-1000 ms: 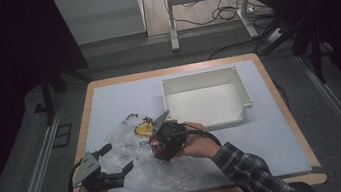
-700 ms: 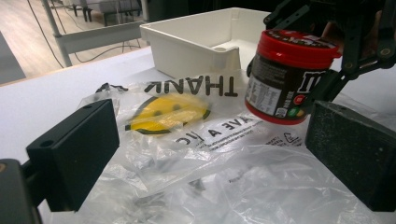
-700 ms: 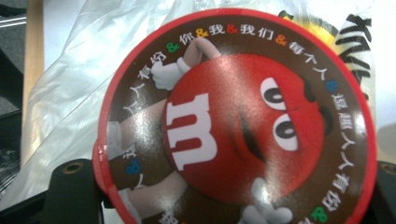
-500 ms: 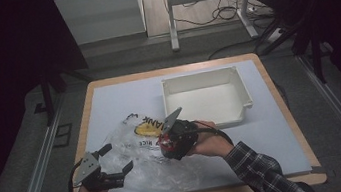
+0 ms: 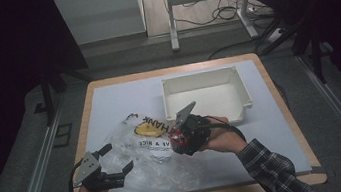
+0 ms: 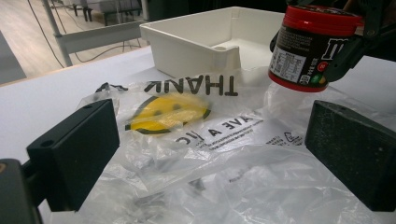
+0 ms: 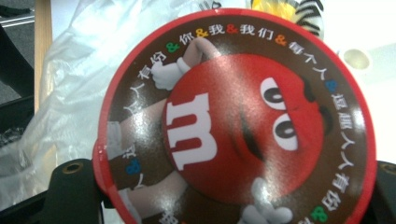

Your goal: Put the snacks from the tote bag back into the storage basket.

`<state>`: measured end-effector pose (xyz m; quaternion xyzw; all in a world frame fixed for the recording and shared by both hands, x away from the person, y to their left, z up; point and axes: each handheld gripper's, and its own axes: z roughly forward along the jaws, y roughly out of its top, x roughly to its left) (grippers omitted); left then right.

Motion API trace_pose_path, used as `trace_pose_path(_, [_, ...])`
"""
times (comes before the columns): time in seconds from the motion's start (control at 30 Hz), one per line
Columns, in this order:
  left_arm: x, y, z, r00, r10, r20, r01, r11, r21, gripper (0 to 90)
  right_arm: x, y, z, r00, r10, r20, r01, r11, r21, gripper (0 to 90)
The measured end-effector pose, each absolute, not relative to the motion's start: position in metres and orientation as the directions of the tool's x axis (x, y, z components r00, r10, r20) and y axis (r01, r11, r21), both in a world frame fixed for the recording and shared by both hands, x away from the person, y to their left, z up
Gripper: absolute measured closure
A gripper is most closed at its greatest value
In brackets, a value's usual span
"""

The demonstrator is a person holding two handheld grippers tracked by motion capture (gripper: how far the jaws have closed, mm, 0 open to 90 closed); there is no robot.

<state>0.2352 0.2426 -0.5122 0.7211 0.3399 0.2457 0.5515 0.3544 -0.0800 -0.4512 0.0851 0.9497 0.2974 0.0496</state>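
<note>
Room dark around the rig, grey floor (image 5: 117, 58), metal frame legs (image 5: 171, 15) and cables at back. Desk (image 5: 109, 104): pale grey-blue top with wood edge, biggest thing in high view. White bin (image 5: 206, 96) sits on the desk's far right part, open top, nothing visible inside; in left gripper view its corner is at (image 6: 196, 42). Clear plastic bag (image 5: 141, 150) lies crumpled flat on the desk's near left, printed yellow smiley and black "THANK" lettering, also seen at (image 6: 187, 140).

Right gripper (image 5: 184, 137): in the person's right hand, plaid sleeve (image 5: 275, 172) coming from bottom right. Jaws clamped on a candy jar (image 5: 181, 140), red lid, dark label. Jar is lifted off the desk, above the bag's right edge, just in front of the bin's near wall. Left gripper view shows the jar (image 6: 310, 46) hanging upright in the air, clear of the bag, black jaws pinching its sides. Right gripper view looks straight at the jar's round red lid (image 7: 233, 121), red candy character with white "m", ring of small text; jaws show at both lower corners against the lid's rim.

Left gripper (image 5: 113, 169): in left hand at the desk's near left edge, jaws wide apart, holding nothing, low over the bag's near left part. Its pads (image 6: 74, 149) stand either side of crumpled plastic; contact with the bag cannot be told.
</note>
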Motion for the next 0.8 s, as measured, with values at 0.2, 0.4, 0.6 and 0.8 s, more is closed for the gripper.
trace_pose_path(0.2, [0.235,0.242,-0.512,0.647,0.763,-0.019,0.22,-0.163,0.962,3.0,0.357,-0.088,-0.452,-0.979,0.201,-0.039,0.143,0.808,0.572,25.5])
trace_pose_path(0.4, [0.235,0.242,-0.512,0.646,0.763,-0.018,0.22,-0.164,0.962,3.0,0.361,-0.097,-0.446,-0.975,0.216,-0.049,0.148,0.797,0.585,25.5])
trace_pose_path(0.6, [0.235,0.242,-0.512,0.647,0.763,-0.016,0.22,-0.166,0.961,3.1,0.368,-0.108,-0.439,-0.968,0.24,-0.067,0.153,0.786,0.598,25.5])
trace_pose_path(0.8, [0.235,0.242,-0.512,0.646,0.764,-0.015,0.22,-0.167,0.961,3.1,0.377,-0.113,-0.436,-0.966,0.248,-0.075,0.153,0.778,0.609,25.5])
